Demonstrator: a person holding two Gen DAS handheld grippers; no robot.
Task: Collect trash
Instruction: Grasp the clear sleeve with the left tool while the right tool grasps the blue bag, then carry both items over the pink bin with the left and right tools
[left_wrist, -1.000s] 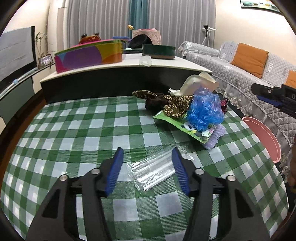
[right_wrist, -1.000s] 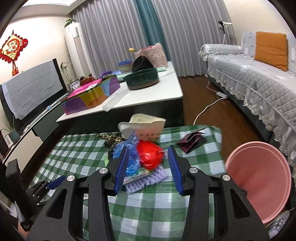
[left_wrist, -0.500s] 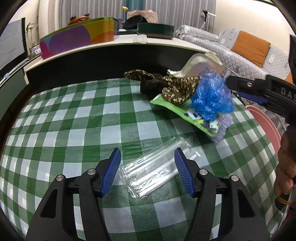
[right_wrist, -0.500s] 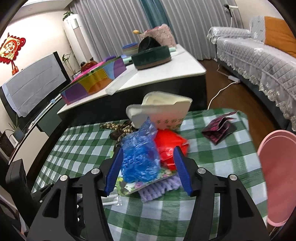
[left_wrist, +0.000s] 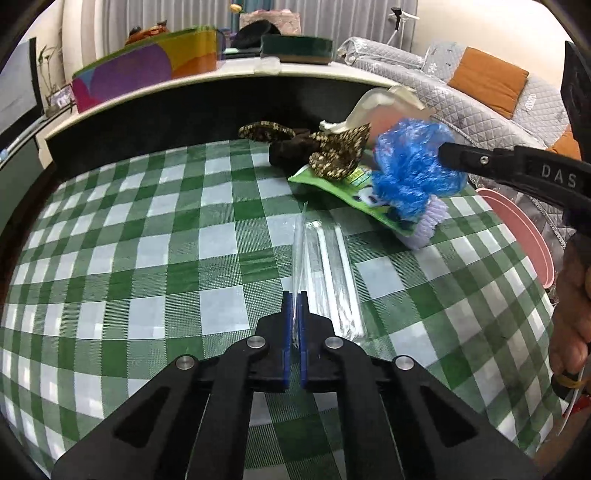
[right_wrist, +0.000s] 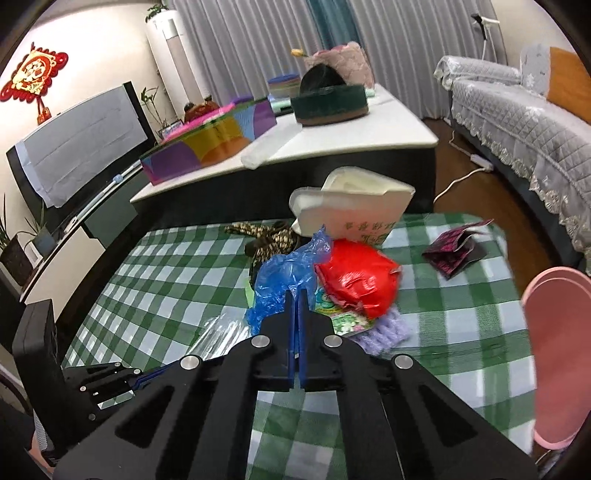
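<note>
I'm pinching the clear plastic sleeve (left_wrist: 325, 266) with my left gripper (left_wrist: 294, 299), my right gripper (right_wrist: 295, 295) pinching the blue plastic bag (right_wrist: 284, 280); red bag (right_wrist: 358, 280) and foam takeout box (right_wrist: 351, 210) crowding behind, pink bin (right_wrist: 557, 350) sitting beside the table.

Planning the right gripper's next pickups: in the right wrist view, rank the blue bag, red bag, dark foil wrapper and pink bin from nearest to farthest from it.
1. Blue bag, pinched at the right gripper.
2. Red bag, just right.
3. Dark foil wrapper, far right on the cloth.
4. Pink bin, off the table's right edge.
</note>
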